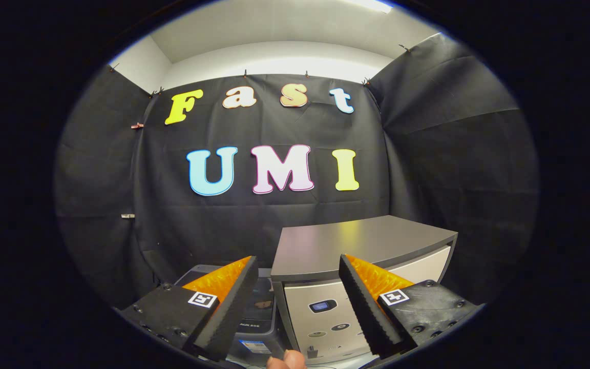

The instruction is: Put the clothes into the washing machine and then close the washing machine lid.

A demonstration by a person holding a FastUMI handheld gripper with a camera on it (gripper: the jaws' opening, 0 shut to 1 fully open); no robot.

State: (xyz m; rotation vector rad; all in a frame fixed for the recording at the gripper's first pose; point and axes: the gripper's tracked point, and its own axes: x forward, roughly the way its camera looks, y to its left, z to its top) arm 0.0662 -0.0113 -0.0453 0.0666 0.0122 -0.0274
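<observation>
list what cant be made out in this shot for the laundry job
- Clothes: I cannot say where they lie from the gripper view.
- Dark appliance beyond the fingers: mostly hidden by one finger, so its lid state is unclear.
- Grey cabinet: its front panel is partly covered by the open gripper; markings too small to tell.
- Fingertip of a person: cut off low between the fingers.
</observation>
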